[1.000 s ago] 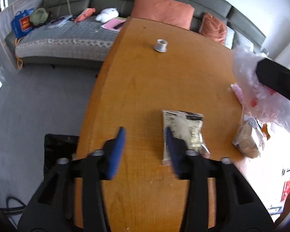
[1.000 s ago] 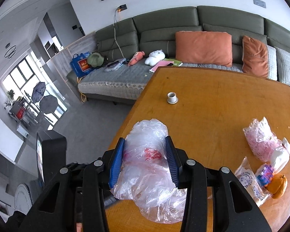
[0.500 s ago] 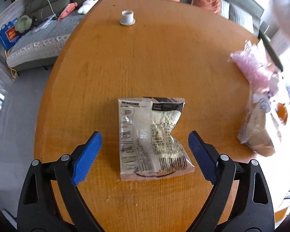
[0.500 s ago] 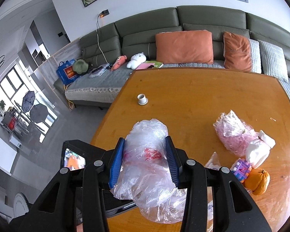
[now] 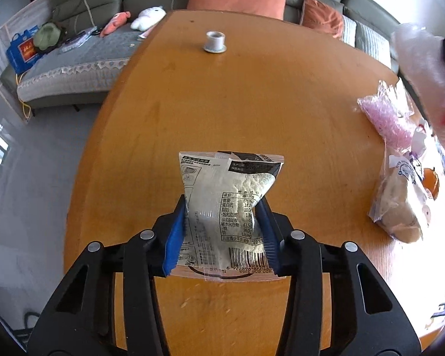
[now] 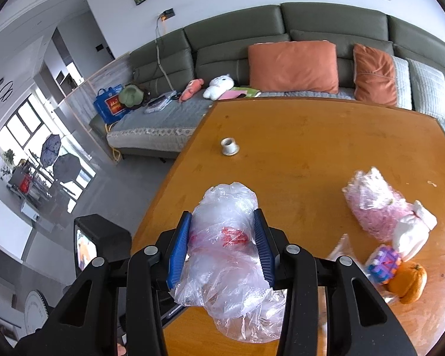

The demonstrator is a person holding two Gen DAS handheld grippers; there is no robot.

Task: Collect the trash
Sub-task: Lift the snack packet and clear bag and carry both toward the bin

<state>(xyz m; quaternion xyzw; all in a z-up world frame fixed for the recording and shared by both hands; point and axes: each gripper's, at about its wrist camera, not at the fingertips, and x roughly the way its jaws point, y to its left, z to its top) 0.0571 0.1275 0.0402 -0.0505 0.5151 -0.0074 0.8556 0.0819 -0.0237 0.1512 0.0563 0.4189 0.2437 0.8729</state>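
Observation:
My left gripper (image 5: 221, 204) is shut on a clear snack packet (image 5: 228, 195) with printed labels and pale crumbs inside, held just over the wooden table (image 5: 252, 95). My right gripper (image 6: 222, 225) is shut on a crumpled clear plastic bag (image 6: 225, 237) with red print, held above the table's left edge (image 6: 326, 154). That bag also shows blurred at the far right of the left wrist view (image 5: 424, 68).
A small grey cup (image 5: 214, 41) (image 6: 229, 146) stands mid-table. At the right lie a pink plastic bag (image 6: 373, 201) (image 5: 388, 115), a white wad (image 6: 412, 231), a purple-blue toy (image 6: 384, 262), an orange (image 6: 408, 279) and a bagged bun (image 5: 397, 207). A black bin (image 6: 101, 240) stands on the floor at left. Sofa behind.
My left gripper opened wide around the snack packet, then shut on it and raised it. My right gripper kept hold of the plastic bag and shifted slightly.

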